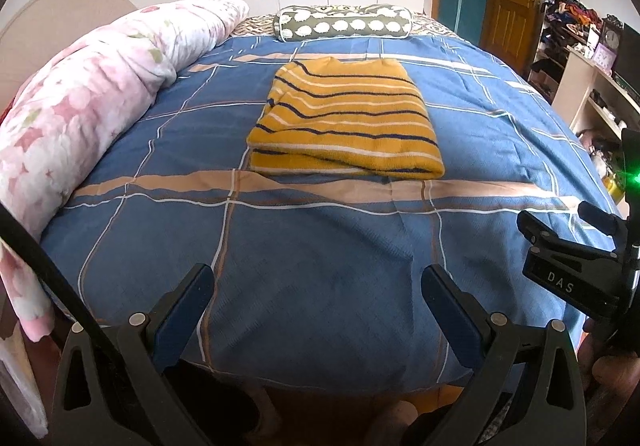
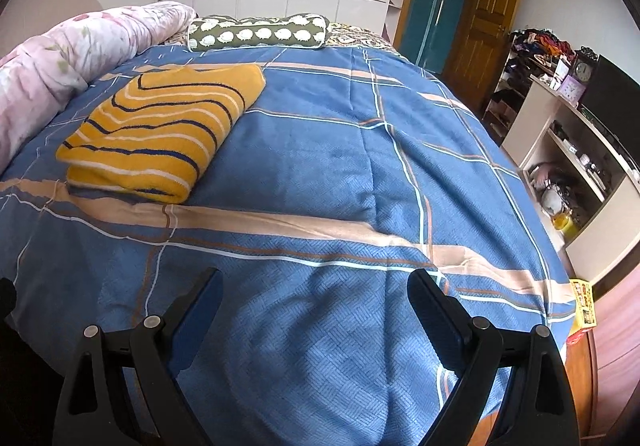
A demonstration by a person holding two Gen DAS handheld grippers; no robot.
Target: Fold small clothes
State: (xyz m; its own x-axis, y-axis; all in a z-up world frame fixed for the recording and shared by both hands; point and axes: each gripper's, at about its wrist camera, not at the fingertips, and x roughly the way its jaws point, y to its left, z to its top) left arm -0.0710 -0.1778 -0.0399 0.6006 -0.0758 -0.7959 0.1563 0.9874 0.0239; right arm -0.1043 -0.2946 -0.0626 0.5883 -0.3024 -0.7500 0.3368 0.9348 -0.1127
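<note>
One folded yellow striped sweater point(image 1: 345, 118)

Mustard sweater point(image 1: 344, 118) with navy-white stripes, blue plaid bedspread point(image 1: 320, 266), pink floral quilt point(image 1: 80, 102)

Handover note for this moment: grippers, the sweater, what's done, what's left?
Left gripper: open, holding nothing, above the near edge of the bed.
Right gripper: open, holding nothing, also above the near edge.
Sweater: yellow striped, folded into a compact rectangle, lying mid-bed, apart from both grippers.
Done: this sweater looks folded.
Left: no other clothes to fold are visible on the bed.
</note>
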